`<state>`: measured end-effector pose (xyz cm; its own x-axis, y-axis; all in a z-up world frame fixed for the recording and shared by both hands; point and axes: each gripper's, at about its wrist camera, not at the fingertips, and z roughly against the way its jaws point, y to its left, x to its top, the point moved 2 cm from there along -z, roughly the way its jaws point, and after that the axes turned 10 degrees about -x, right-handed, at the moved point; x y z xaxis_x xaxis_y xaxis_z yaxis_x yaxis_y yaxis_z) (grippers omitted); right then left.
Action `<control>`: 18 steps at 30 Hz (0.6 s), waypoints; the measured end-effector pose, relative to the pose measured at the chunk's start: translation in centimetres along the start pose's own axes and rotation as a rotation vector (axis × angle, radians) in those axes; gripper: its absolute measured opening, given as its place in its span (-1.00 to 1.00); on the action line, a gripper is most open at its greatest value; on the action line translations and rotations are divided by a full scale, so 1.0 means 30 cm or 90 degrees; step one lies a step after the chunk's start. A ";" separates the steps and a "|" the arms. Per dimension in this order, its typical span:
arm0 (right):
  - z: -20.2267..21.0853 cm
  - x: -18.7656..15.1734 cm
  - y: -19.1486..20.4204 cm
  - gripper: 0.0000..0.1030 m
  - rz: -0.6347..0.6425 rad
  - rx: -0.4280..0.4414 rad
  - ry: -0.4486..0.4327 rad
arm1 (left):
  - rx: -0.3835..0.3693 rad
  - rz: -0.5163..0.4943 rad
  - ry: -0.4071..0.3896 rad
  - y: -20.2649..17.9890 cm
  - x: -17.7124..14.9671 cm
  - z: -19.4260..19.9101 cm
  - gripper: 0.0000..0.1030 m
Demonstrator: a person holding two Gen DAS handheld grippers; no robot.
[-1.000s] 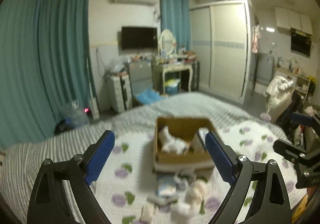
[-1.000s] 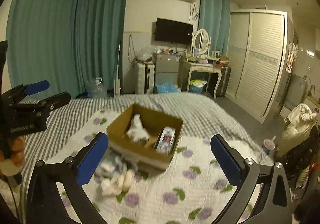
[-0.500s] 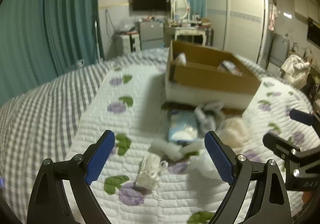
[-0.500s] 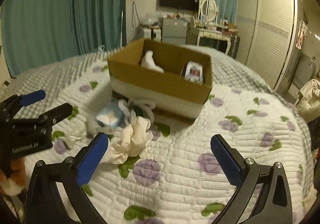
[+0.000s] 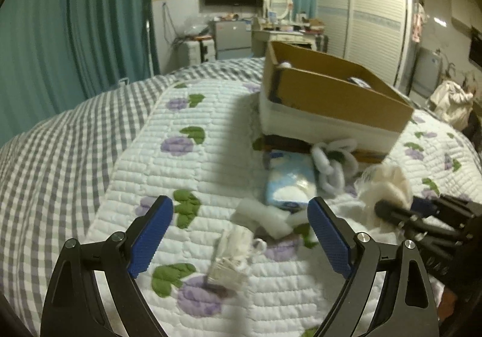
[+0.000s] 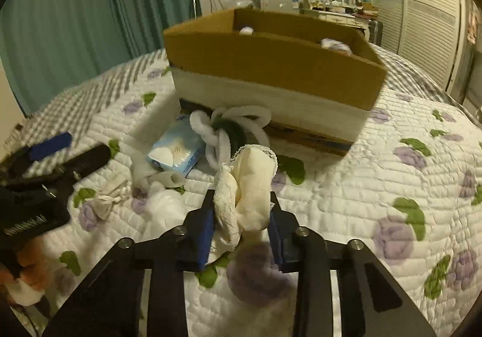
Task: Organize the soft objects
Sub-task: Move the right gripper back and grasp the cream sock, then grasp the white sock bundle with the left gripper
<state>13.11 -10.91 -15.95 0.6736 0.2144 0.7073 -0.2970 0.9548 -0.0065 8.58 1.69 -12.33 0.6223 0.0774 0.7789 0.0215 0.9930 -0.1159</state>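
right hand-held gripper [image 6: 241, 224] | clamped on cream sock [image 6: 251, 186] | cardboard box [image 6: 271, 60] behind

Cream lace-edged cloth [image 6: 251, 189] bunched upright between blue fingers [image 6: 205, 233], before the cardboard box [image 6: 271, 60]

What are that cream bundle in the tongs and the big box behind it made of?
The cream bundle, pinched in the right tongs, looks like soft knit fabric with a lace-like trim, possibly a sock: it folds and sags. The box looks like plain matte brown cardboard with a white band round its lower part; what that band is stays unclear.
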 end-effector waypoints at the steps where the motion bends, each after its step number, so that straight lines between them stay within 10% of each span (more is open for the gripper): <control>1: 0.021 -0.001 -0.012 -0.46 -0.006 -0.002 -0.006 | -0.010 0.000 0.002 -0.015 -0.004 0.004 0.77; 8: 0.127 -0.017 -0.085 -0.47 -0.014 -0.046 -0.028 | -0.089 -0.038 0.048 -0.168 -0.068 -0.031 0.76; 18: 0.109 -0.039 -0.121 -0.47 -0.024 -0.059 -0.015 | -0.129 -0.017 0.123 -0.193 -0.137 -0.155 0.01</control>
<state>11.19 -15.30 -14.44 0.6669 0.1745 0.7244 -0.2070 0.9773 -0.0448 9.55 -4.78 -17.73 0.7566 0.0130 0.6538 0.1840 0.9551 -0.2320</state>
